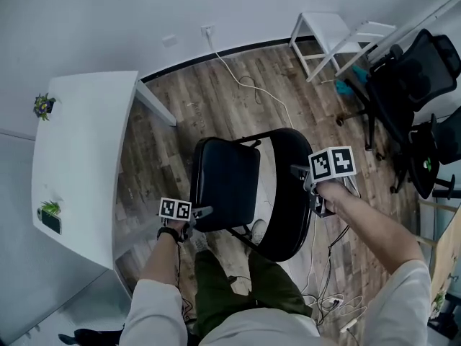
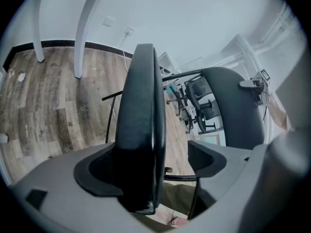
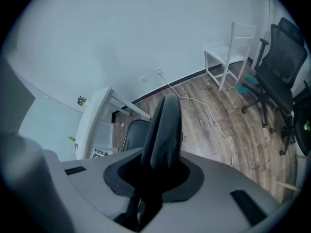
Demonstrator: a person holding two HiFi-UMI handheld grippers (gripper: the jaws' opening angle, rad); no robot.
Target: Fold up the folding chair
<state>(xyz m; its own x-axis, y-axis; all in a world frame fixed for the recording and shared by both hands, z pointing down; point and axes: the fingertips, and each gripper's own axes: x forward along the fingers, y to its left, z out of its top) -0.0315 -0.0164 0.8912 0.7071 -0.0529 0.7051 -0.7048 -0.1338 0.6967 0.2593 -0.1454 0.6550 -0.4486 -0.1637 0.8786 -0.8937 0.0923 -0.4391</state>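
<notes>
Standing on the wood floor [image 1: 216, 92] at centre of the head view, the folding chair [image 1: 282, 225] has the left gripper [image 1: 202, 212] at its seat's [image 1: 225, 179] 7 o'clock and the right gripper [image 1: 300, 171] at its backrest's [image 1: 288, 157] 3 o'clock.

Left gripper view: the jaws are wide apart and the seat edge touches one jaw only.

Right gripper view: the jaws are nearly together, clamping the backrest edge.

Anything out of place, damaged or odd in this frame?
Nothing is damaged or spilled, and the folding chair looks intact. The only untidy thing is a white cable trailing loose across the floor from the wall socket toward the chair.
</notes>
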